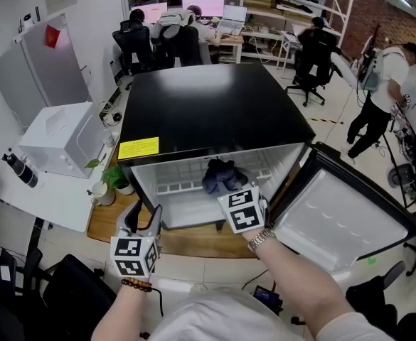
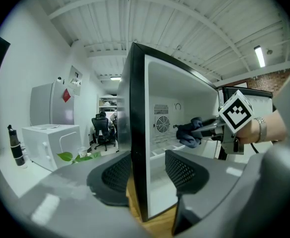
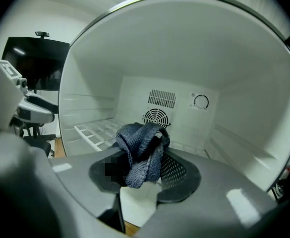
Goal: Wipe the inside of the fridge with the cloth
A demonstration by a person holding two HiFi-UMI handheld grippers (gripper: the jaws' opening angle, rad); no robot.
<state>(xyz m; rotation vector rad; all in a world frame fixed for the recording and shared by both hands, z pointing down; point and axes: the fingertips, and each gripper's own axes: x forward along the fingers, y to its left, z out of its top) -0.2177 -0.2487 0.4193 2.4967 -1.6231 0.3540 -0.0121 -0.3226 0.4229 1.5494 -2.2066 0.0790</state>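
A black mini fridge (image 1: pixel 208 112) stands on a wooden board, its door (image 1: pixel 343 222) swung open to the right. My right gripper (image 1: pixel 225 188) reaches into the white interior (image 3: pixel 184 113), shut on a bunched dark blue cloth (image 1: pixel 222 176) (image 3: pixel 142 152). The cloth hangs between its jaws, in front of the round fan grille. My left gripper (image 1: pixel 144 215) is at the fridge's left front corner. Its jaws stand open astride the front edge of the left wall (image 2: pixel 137 133), with a gap showing at the inner pad. From the left gripper view I see the cloth (image 2: pixel 189 132) held inside.
A white wire shelf (image 3: pixel 97 130) lies at the interior's lower left. Left of the fridge are a white box (image 1: pixel 62 137), a small plant (image 1: pixel 115 176) and a dark bottle (image 1: pixel 19 169). People sit at desks behind, and one person (image 1: pixel 385 98) stands at the right.
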